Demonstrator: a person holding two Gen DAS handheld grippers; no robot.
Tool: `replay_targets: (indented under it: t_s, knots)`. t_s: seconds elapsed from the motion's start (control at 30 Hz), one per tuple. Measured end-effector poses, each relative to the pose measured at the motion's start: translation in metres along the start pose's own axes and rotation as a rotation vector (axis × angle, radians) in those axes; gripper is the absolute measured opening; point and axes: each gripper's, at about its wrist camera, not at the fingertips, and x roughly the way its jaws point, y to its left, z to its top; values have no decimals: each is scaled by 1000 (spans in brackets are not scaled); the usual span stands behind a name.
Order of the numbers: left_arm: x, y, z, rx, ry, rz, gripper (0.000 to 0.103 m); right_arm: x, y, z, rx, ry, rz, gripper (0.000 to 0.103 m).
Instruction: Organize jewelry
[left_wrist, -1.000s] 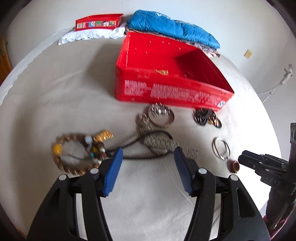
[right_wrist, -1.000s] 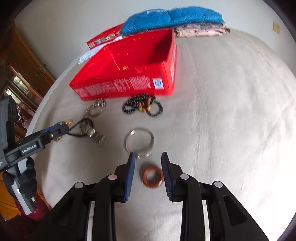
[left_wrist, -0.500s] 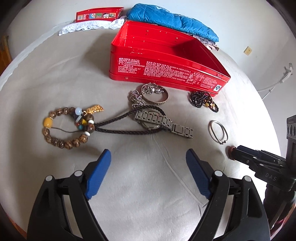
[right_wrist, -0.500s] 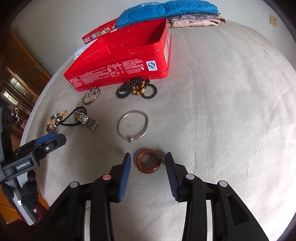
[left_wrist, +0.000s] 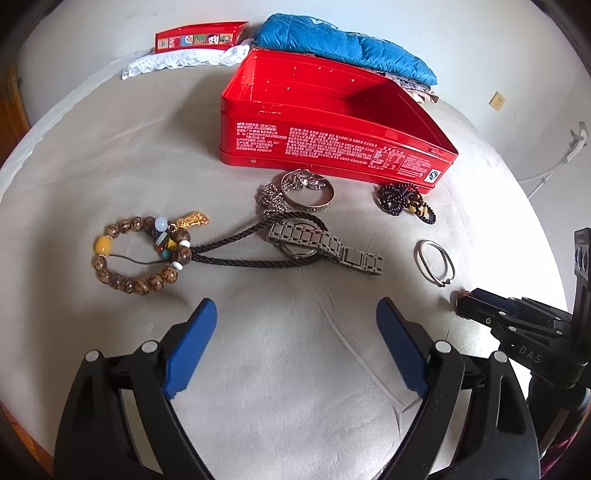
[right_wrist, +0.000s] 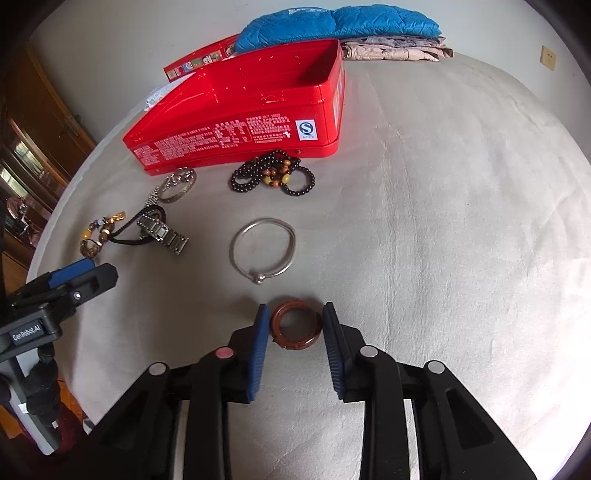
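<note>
The right tool (right_wrist: 293, 325) sits low at the center of its view with the brown ring (right_wrist: 294, 326) lying flat on the bed (right_wrist: 443, 221) right between its 2 blue pads, and its jaws are closing; the left pad looks to touch the ring's rim, the right pad just shy of it. The left tool (left_wrist: 295, 347) hangs released over bare sheet, its jaws opening, nothing between them, well apart from the ring. The red tin (right_wrist: 240, 107) stands open toward the upper left, beyond the silver bangle (right_wrist: 263, 251), so the right hand is clearly the nearer one for this pick.
</note>
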Motion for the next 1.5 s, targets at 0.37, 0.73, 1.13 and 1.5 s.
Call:
replay_targets:
  t_s: [0.37,0.73,1.13,1.5]
  knots:
    - [-4,-16,0,37,-28,14,87,-14,-9,-1,14,-32,17,29]
    - [14,-69,11,129,-6,11,87,-29,-44,2,87,-62,9,29]
    - [65,-136,29,215,52,65,87,-37,-81,-5,140,-78,13,29]
    - [78,-157,32,279,79,71,52,-39,-93,-7,156,-80,30,29]
